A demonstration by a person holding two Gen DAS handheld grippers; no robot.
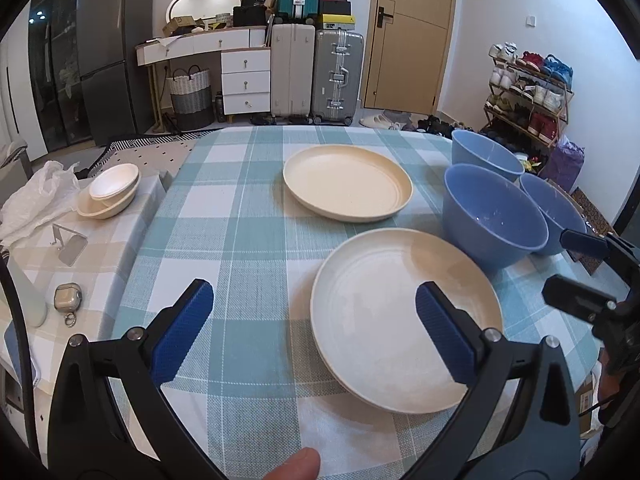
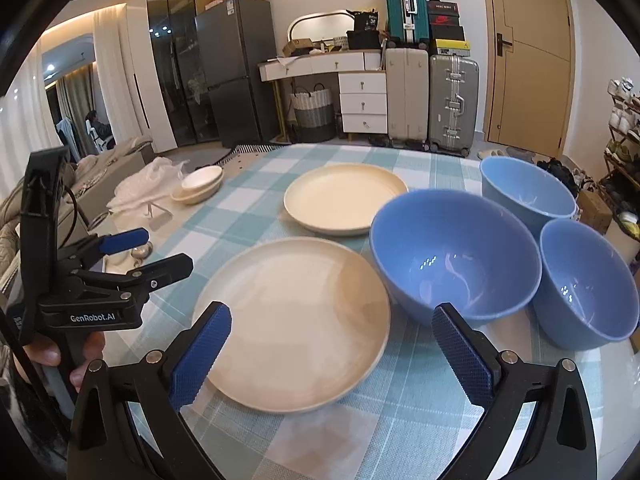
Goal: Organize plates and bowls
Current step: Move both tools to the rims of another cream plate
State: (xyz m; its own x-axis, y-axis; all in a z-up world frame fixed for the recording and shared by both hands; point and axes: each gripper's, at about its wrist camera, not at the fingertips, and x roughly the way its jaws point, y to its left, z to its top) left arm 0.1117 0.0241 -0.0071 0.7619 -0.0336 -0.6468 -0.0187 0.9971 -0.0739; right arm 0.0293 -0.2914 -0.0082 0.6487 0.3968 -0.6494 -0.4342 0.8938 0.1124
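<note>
Two cream plates lie on the checked tablecloth: a near plate point(image 1: 384, 320) point(image 2: 296, 320) and a far plate point(image 1: 348, 182) point(image 2: 344, 198). Three blue bowls stand to their right: a middle bowl point(image 1: 492, 216) point(image 2: 452, 260), a far bowl point(image 1: 484, 154) point(image 2: 524, 194) and a right bowl point(image 1: 554, 208) point(image 2: 588, 284). My left gripper point(image 1: 314, 328) is open and empty, above the near plate's left edge. My right gripper point(image 2: 332, 354) is open and empty, over the near plate's front right. Each gripper shows in the other's view, the right gripper point(image 1: 568, 268) at the right edge, the left gripper point(image 2: 148, 252) at the left.
A side table at the left holds stacked small cream dishes point(image 1: 110, 192) point(image 2: 200, 186), a white plastic bag point(image 1: 36, 200), a metal stand point(image 1: 68, 246) and an earbuds case point(image 1: 68, 298). Beyond the table are suitcases point(image 1: 316, 72), a drawer unit and a shoe rack point(image 1: 528, 96).
</note>
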